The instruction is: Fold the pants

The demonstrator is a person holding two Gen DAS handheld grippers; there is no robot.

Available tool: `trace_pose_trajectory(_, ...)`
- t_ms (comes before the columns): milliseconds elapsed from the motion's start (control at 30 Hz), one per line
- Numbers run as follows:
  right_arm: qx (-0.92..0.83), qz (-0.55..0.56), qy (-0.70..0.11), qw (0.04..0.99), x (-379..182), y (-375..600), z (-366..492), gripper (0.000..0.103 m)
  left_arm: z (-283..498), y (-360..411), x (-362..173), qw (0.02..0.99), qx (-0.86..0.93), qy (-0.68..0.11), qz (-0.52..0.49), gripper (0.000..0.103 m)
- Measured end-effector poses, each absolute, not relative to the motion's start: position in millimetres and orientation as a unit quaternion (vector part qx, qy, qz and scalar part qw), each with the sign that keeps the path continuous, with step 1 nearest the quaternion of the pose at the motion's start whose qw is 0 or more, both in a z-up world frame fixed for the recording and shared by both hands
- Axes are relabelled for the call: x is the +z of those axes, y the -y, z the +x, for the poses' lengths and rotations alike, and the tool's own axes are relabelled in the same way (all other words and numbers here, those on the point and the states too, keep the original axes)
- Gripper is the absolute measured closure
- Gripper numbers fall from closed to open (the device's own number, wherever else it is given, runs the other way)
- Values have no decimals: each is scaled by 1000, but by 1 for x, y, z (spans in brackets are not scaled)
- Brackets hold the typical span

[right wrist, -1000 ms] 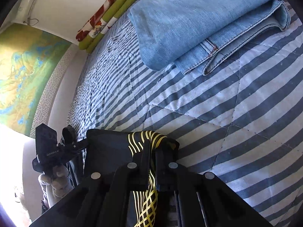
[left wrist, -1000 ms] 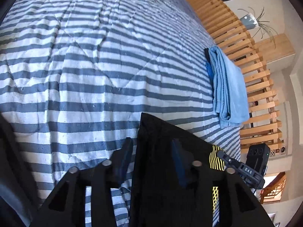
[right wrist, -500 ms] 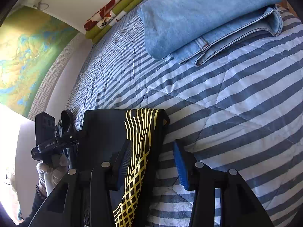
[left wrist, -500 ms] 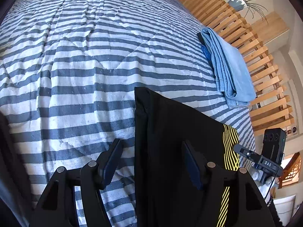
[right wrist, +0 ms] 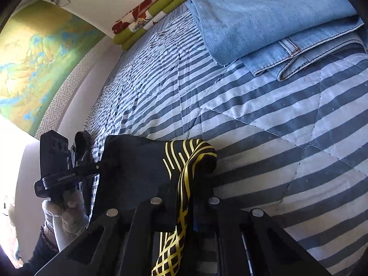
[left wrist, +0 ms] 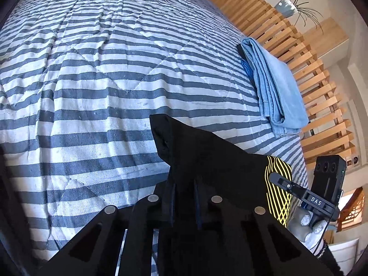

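Black pants with a yellow line pattern lie on the striped bedspread, their near edge raised. My left gripper is shut on the plain black corner. In the right wrist view my right gripper is shut on the yellow-patterned corner of the pants, which bunches up just ahead of the fingers. Each gripper shows in the other's view, held by a gloved hand. The rest of the pants hangs hidden below the grippers.
Folded light-blue jeans lie further up the bed, beside a slatted wooden headboard. Rolled green and red cushions sit against the far wall. A potted plant stands behind the headboard.
Half a second ago both grippers stood open over the pants' edge; now both are shut on it. The pants' corners have lifted and bunched.
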State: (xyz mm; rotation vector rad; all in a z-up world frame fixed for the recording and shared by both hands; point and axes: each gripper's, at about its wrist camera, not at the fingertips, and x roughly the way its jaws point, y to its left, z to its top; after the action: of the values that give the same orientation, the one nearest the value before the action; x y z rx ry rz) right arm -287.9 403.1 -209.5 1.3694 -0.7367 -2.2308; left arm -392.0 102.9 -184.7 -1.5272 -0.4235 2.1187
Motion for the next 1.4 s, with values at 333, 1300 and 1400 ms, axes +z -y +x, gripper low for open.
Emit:
trace_pose_trajectory(333, -857, 383, 260, 227, -121, -408, -244, 97, -346, -94, -70, 297, 817, 165, -467, 92)
trace_pose_trajectory(1300, -955, 217, 178, 92, 72, -568, -265, 98, -488, -336, 37, 429, 768, 137, -455, 92)
trace_pose_trajectory(1400, -944, 251, 194, 95, 55, -588, -349, 98, -569, -360, 2, 390, 773, 147, -477, 92)
